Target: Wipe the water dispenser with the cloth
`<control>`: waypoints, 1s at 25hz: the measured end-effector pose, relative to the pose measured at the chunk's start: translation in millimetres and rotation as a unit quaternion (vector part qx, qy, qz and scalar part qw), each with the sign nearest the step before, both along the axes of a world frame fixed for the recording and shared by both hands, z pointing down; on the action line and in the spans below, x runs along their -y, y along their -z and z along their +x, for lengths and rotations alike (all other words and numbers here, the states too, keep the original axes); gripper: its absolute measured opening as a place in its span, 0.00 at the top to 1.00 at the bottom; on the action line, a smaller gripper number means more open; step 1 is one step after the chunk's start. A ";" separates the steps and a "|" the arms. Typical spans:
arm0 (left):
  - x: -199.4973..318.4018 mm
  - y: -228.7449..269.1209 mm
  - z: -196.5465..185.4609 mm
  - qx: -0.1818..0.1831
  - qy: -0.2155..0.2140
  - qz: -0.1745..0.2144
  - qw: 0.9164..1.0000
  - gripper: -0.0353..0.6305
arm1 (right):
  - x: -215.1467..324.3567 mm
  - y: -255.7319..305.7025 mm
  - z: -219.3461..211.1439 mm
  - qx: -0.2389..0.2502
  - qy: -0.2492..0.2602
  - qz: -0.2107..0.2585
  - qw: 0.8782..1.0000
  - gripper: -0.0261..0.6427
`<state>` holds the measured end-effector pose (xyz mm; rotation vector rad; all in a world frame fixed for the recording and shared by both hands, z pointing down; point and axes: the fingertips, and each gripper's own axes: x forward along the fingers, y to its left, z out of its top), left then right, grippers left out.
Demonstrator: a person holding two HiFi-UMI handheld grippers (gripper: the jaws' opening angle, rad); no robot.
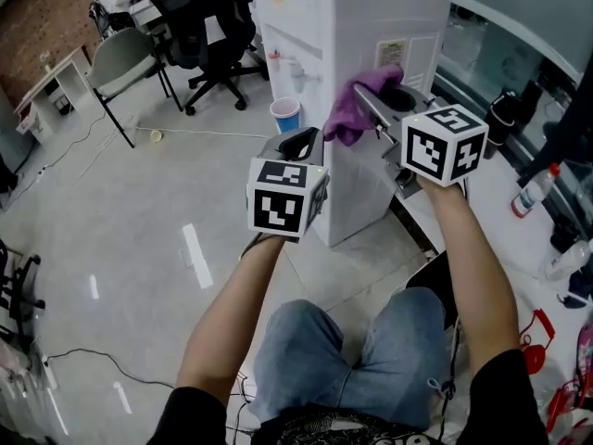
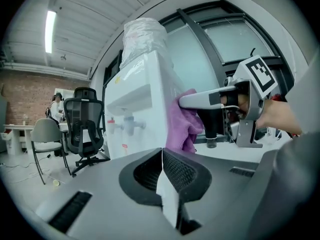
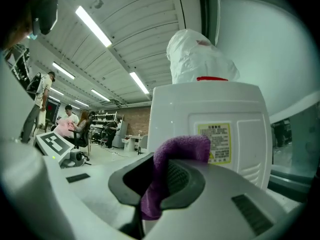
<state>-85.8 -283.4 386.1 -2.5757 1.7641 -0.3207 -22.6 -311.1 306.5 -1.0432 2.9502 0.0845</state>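
My right hand-held gripper is pinching the purple cloth. In the right gripper view the fabric sits clamped between the jaws, with a fold riding over the top and a tail hanging toward 6 o'clock. The cloth lies against the side wall of the white water dispenser, which fills the head view from 12 to 1 o'clock. The yellow label on that panel sits just beyond the cloth. My left hand-held gripper hangs at about 8 o'clock from the right one with its jaws pressed together on nothing, apart from the dispenser. I judge the wiping to be under way on this side panel. To do it well I would press the folded bulk of the cloth flat to the plastic, not the jaw tips, so the hard edges never scrape the casing. I would draw long overlapping strokes from 12 toward 6 o'clock down the panel. The grip looks shallow on one edge, so I would go gently over the label and the panel's ribs, where the cloth could snag and pull free. The blue cup under the taps on the front stands clear of this side, and I would give it room when I come round.
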 end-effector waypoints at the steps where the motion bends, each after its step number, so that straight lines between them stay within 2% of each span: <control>1: 0.3 -5.5 0.8 0.000 -0.001 -0.002 1.000 0.91 | 1.1 -9.0 1.4 0.000 -0.002 -0.007 1.000 0.90; 25: 6.6 -125.2 3.1 -0.009 0.003 -0.055 0.998 0.91 | 17.5 -185.6 10.2 -0.025 -0.019 -0.116 0.993 0.90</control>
